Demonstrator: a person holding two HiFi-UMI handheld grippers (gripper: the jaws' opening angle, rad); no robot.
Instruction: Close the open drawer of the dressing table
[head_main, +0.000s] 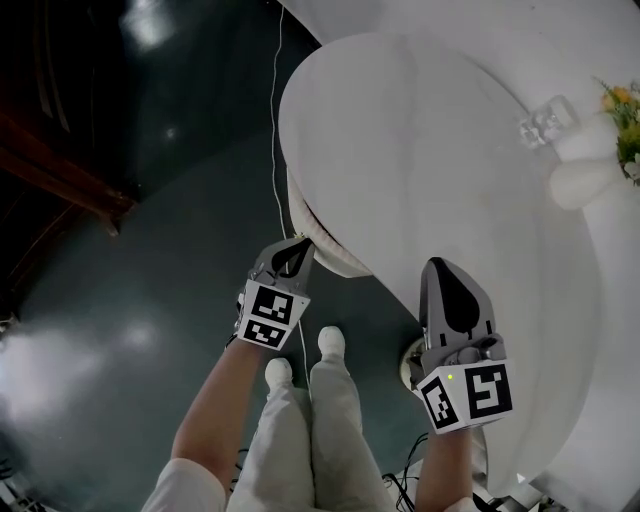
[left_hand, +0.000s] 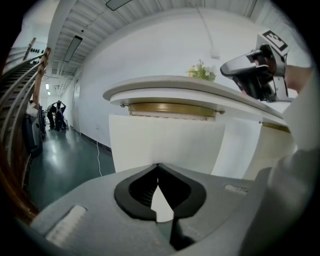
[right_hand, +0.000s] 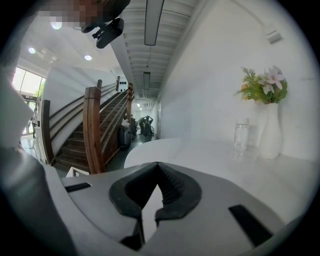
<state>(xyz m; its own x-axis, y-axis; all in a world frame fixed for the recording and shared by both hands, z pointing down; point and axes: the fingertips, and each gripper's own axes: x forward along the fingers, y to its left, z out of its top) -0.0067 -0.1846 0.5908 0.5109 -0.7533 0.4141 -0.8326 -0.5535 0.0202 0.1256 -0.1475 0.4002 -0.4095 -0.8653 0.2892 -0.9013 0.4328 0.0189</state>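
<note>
A vase (right_hand: 270, 131) holds flowers (right_hand: 262, 85) on the tabletop (right_hand: 200, 155); the drawer (head_main: 330, 255) juts out beneath. Left gripper (left_hand: 158, 165) and right gripper (right_hand: 158, 164) are pressed together, empty.

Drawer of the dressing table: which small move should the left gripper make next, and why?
Probably push the left gripper forward against the drawer. In the head view the drawer juts out from under the tabletop, and the gripper, jaws shut and empty, sits right at its outer edge.
</note>
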